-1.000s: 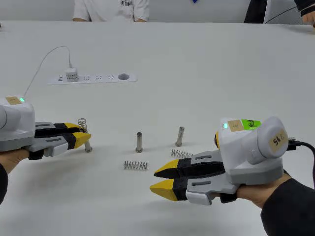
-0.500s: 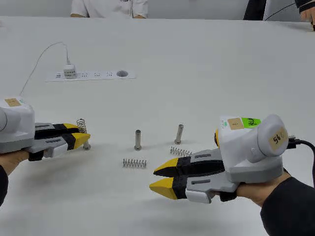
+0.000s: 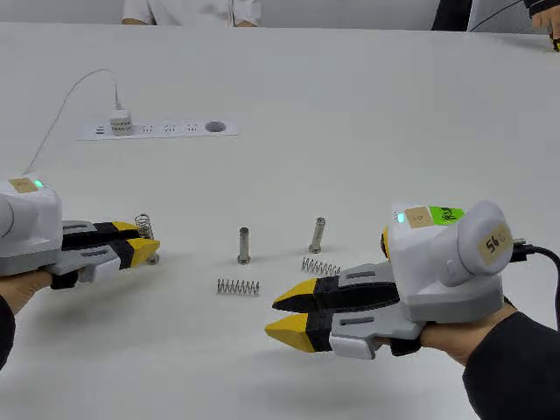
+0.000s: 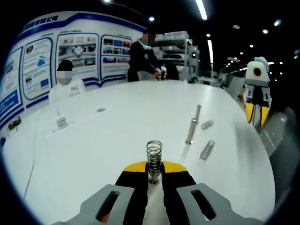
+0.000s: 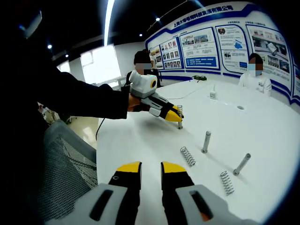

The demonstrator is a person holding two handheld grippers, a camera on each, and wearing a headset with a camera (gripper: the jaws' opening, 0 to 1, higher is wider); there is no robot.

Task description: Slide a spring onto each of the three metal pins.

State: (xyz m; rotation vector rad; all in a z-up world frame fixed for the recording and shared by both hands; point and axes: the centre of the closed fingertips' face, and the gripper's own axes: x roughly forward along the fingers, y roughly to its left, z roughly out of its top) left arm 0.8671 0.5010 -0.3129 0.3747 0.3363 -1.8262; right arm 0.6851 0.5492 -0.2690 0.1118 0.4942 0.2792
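White desk [image 3: 367, 105] is seen under everything. Since a second ago nothing on it has been moved. One spring [image 4: 153, 152] was already upright on the left pin [image 3: 153, 258], and both claws have been kept where they were. Only the camera has been tipped a little.

Most of that pin is hidden by the coils and by the left claw [image 4: 153, 167], so just its foot can be made out in the head view. There the left claw's body is cut off by the picture's edge.

The left claw is closed on the lower coils of the spring, which sticks up between its yellow tips. The middle pin [image 3: 243, 245] and the right pin [image 3: 318, 235] are bare and upright. The first loose spring [image 3: 238, 286] is laid flat near the middle pin. The second loose spring [image 3: 320, 266] is laid just beside the right pin. The right claw [image 3: 271, 318] is held open near these two springs, touching neither. A power strip [image 3: 157, 129] with a white plug [image 3: 120, 122] is laid well behind.
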